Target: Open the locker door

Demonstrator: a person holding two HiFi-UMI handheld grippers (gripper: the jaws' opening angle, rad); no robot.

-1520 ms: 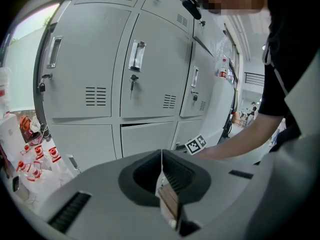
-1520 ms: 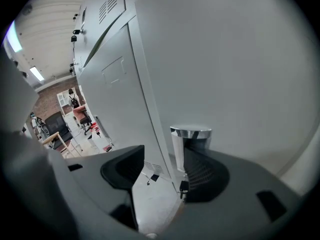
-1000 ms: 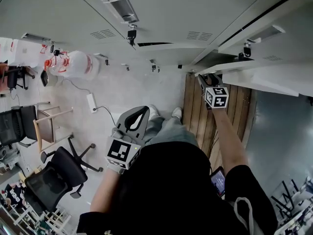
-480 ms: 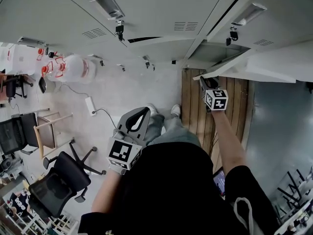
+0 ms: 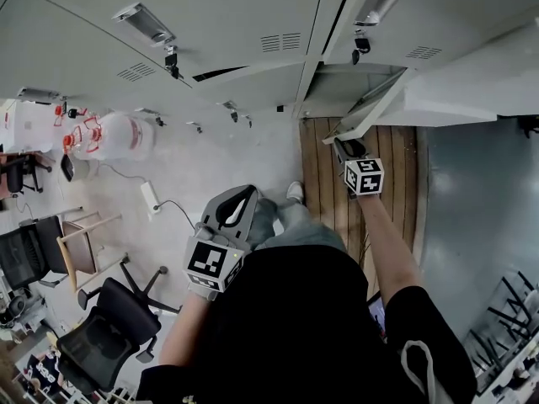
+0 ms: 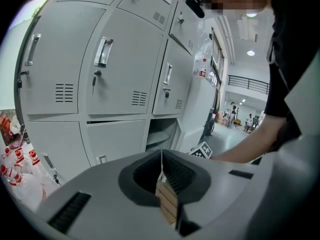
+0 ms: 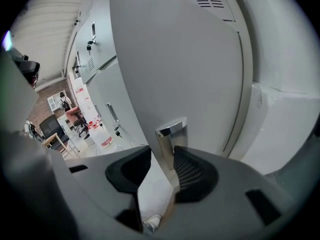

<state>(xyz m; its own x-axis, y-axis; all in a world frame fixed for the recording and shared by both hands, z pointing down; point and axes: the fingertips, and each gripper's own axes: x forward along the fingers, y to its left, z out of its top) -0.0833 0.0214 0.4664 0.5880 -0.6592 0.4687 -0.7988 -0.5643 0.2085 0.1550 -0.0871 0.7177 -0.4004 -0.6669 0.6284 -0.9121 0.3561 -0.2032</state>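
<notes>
Right gripper clamping the handle of the one locker door standing ajar.
The right gripper's fingers [image 7: 192,173] are pressing at a narrow set on the single chrome handle [image 7: 171,134], which is rising straight ahead between them, its long axis running upright along the face of the locker door [image 7: 175,59]. The door is hanging partly swung out from its opening, so the pull is lying back toward the person. The left gripper [image 6: 161,156], its fingers resting together on nothing, is waiting well apart by the torso; the right is nearer. Count: two grippers, one handle held, one door ajar.
</notes>
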